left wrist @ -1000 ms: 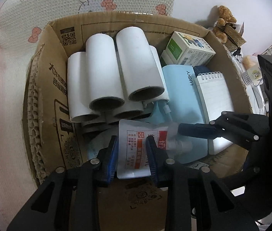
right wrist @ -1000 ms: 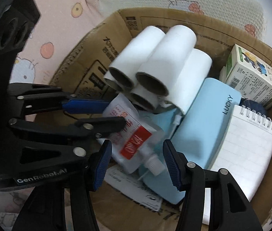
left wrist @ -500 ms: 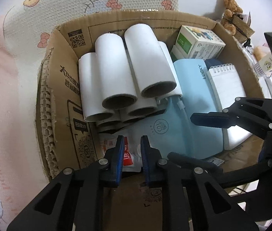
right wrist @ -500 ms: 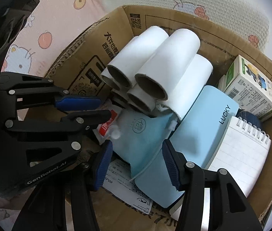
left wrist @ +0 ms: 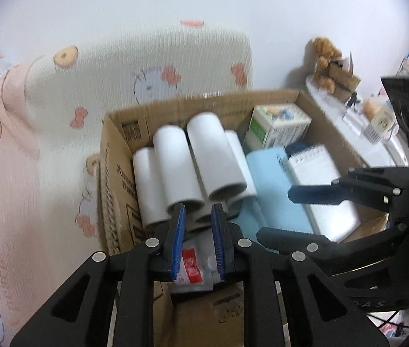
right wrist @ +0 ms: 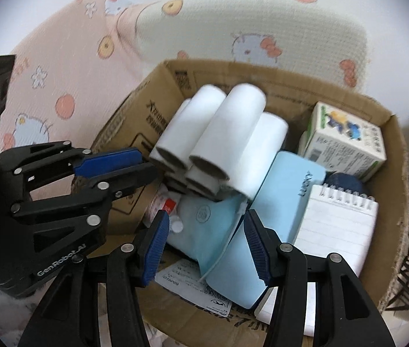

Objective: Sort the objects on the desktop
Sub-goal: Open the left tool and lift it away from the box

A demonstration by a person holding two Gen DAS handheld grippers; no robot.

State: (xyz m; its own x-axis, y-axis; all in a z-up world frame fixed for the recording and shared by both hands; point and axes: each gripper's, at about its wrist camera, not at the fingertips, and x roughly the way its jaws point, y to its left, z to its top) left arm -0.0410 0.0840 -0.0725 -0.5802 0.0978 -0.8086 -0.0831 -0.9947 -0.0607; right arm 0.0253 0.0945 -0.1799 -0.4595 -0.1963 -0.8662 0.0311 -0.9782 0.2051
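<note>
One box (right wrist: 389, 133) holds about six white rolls (right wrist: 233, 133) (the lower ones half hidden), one blue case (right wrist: 288, 179) lettered "LUCKY", one notepad (right wrist: 337, 225), one carton (right wrist: 346, 141) and one mask (right wrist: 204, 231). The left gripper (left wrist: 197, 243) is clenched on a red-labelled pouch (left wrist: 194, 271) at the box's near-left edge. The right gripper (right wrist: 207, 245), jaws spread, hovers over the mask. "GenRobot.AI" marks the left gripper.

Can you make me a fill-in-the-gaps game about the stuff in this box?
1. The white cardboard tubes lie inside a brown cardboard ___.
2. The fingers of the right gripper are ___ and hold nothing.
3. The white spiral notepad lies beside a light ___ case.
Missing words: box; open; blue.
</note>
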